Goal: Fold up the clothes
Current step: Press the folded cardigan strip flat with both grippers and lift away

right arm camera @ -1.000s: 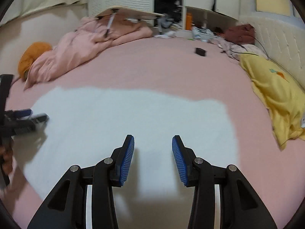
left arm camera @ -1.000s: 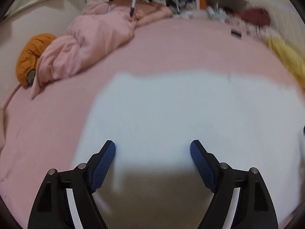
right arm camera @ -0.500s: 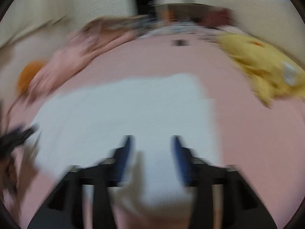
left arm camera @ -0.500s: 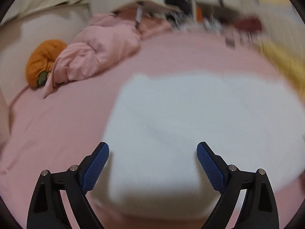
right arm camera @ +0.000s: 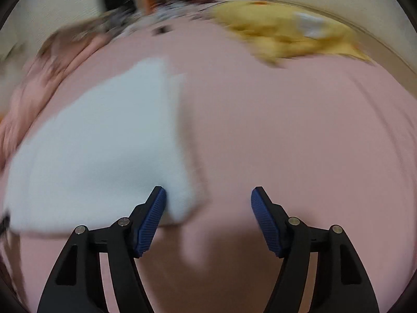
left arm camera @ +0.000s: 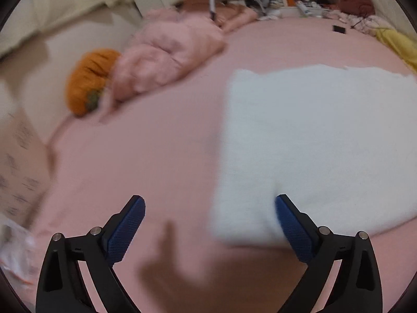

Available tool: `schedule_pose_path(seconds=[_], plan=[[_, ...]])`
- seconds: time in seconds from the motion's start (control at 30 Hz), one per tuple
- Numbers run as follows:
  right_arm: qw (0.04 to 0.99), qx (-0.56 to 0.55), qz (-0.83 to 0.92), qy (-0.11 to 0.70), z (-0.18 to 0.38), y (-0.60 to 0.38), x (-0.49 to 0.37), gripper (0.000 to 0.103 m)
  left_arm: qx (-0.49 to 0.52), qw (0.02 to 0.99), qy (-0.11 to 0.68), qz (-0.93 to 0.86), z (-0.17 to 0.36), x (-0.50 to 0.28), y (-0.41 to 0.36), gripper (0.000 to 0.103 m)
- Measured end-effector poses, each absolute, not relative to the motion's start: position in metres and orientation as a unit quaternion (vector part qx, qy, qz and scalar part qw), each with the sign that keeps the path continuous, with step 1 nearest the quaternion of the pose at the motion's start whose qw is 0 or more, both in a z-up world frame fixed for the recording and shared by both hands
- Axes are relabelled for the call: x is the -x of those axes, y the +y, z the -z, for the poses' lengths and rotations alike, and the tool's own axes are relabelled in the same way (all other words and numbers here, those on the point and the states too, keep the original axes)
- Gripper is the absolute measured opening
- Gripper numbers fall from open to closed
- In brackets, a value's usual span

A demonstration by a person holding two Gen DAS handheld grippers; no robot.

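White folded garment [left arm camera: 312, 140], lying flat on a pink bed sheet [left arm camera: 146, 156]; its near left corner sits by the left gripper [left arm camera: 209, 224], its near right corner by the right gripper [right arm camera: 208, 212]. Both grippers: blue-padded jaws spread wide, holding nothing, hovering low over the sheet at the garment's two near corners. Surroundings: bunched pink duvet [left arm camera: 166, 60] and orange pumpkin cushion [left arm camera: 88, 78] far left, yellow bedding [right arm camera: 286, 36] far right, blurred.

towel [left arm camera: 318, 140] flat on bed [left arm camera: 156, 156]; blanket heap [left arm camera: 166, 60] behind, pillow [right arm camera: 286, 36] right
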State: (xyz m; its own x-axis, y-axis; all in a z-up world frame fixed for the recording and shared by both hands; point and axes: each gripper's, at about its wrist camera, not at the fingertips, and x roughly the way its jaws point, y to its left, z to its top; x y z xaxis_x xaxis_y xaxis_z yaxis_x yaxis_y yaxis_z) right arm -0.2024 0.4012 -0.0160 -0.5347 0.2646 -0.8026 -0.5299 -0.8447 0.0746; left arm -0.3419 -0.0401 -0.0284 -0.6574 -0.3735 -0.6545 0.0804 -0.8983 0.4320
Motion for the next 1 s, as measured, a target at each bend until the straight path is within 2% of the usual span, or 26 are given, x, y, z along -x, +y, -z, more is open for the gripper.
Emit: schedule_pose_path(seconds=[0.07, 0.1, 0.27, 0.33, 0.47, 0.67, 0.8, 0.9, 1.0], plan=[[0.221, 0.401, -0.877, 0.148, -0.015, 0.4, 0.187, 0.068, -0.378, 0.201, -0.251, 0.868, 0.018, 0.33, -0.05, 0.1], [0.207, 0.39, -0.887, 0.138, -0.027, 0.39, 0.179, 0.068, -0.376, 0.209, -0.252, 0.867, 0.01, 0.319, -0.055, 0.1], [0.123, 0.336, -0.931, 0.071, -0.083, 0.321, 0.138, 0.069, -0.375, 0.116, -0.116, 0.912, -0.046, 0.23, -0.067, 0.1], [0.097, 0.318, -0.942, 0.042, -0.098, 0.289, 0.12, 0.079, -0.377, 0.077, -0.09, 0.919, -0.055, 0.192, -0.058, 0.1], [0.103, 0.309, -0.945, 0.001, -0.081, 0.23, 0.073, 0.08, -0.381, 0.008, -0.064, 0.922, -0.046, 0.113, -0.038, 0.1], [0.101, 0.345, -0.933, -0.021, -0.039, 0.204, 0.028, 0.08, -0.403, -0.004, -0.041, 0.914, 0.022, 0.027, -0.026, 0.1], [0.106, 0.327, -0.939, -0.032, -0.052, 0.199, 0.014, 0.08, -0.401, -0.01, -0.065, 0.914, 0.017, 0.03, -0.016, 0.1], [0.104, 0.319, -0.941, -0.032, -0.056, 0.201, 0.009, 0.08, -0.362, -0.011, -0.05, 0.931, 0.0, 0.021, -0.019, 0.1], [0.106, 0.32, -0.941, -0.03, -0.056, 0.202, 0.006, 0.08, -0.38, -0.016, -0.024, 0.925, 0.0, 0.026, -0.027, 0.1]])
